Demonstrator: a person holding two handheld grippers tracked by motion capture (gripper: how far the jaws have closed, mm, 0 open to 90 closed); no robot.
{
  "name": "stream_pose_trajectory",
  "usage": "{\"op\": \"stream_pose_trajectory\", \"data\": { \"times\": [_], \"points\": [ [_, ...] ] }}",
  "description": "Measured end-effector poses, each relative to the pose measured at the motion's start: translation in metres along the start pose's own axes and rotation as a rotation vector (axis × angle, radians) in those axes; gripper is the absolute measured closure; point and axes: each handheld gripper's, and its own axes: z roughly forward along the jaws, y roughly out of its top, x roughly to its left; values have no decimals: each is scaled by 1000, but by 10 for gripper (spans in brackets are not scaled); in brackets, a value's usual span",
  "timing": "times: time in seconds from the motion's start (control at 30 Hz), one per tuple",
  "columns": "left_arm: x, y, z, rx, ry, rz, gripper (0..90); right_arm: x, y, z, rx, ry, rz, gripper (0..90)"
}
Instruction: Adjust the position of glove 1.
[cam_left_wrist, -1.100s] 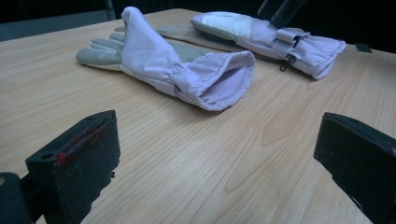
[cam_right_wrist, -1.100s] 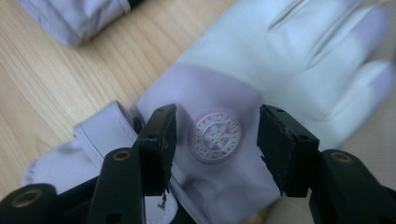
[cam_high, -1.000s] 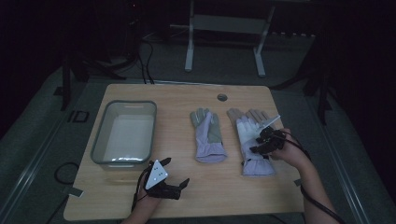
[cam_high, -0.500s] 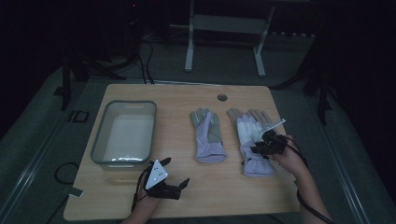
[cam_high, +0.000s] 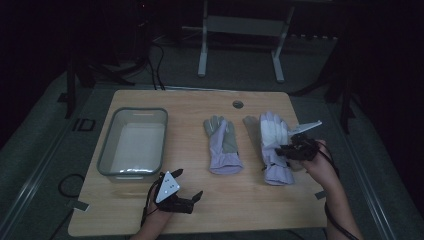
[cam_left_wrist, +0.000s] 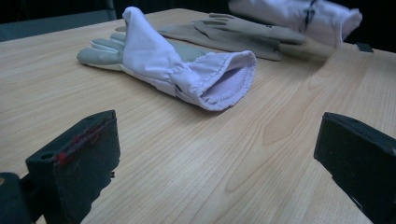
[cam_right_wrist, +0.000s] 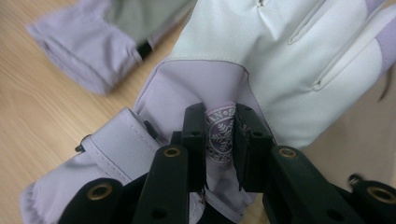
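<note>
Glove, right-hand one of a pair (cam_high: 274, 150): lilac fabric with a white panel, lying flat at the table's right side, cuff toward the person. Right gripper (cam_right_wrist: 219, 135) has its jaws pinched on a raised fold of the lilac cloth, at a round printed emblem just behind the white panel. Judged light, soft and limp; it should drape and fold when lifted, so a pinch of gathered cloth near the wrist, as here, looks the sensible hold.

Second glove (cam_high: 222, 145): lilac and grey, lying just beside the first, cuff mouth gaping open, untouched.

Left gripper (cam_high: 176, 192): jaws spread wide, holding nothing, low over bare wood at the near edge.

Grey bin (cam_high: 106, 150): left of the gloves, well apart.

Table (cam_high: 200, 210): pale wood.
</note>
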Motion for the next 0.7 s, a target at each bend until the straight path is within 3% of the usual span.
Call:
{"op": "stream_pose_trajectory", "data": {
  "times": [0.23, 0.4, 0.57, 0.7],
  "points": [
    [0, 0, 0, 0, 1, 1, 6, 12, 40, -26, -60, -35, -24, 761],
    [0, 0, 0, 0, 0, 1, 6, 23, 70, -33, -77, -54, -43, 760],
    [0, 0, 0, 0, -1, 2, 5, 34, 99, -31, -96, -50, -64, 761],
    [0, 0, 0, -1, -1, 1, 6, 46, 119, -17, -93, -21, -65, 763]
  ]
}}
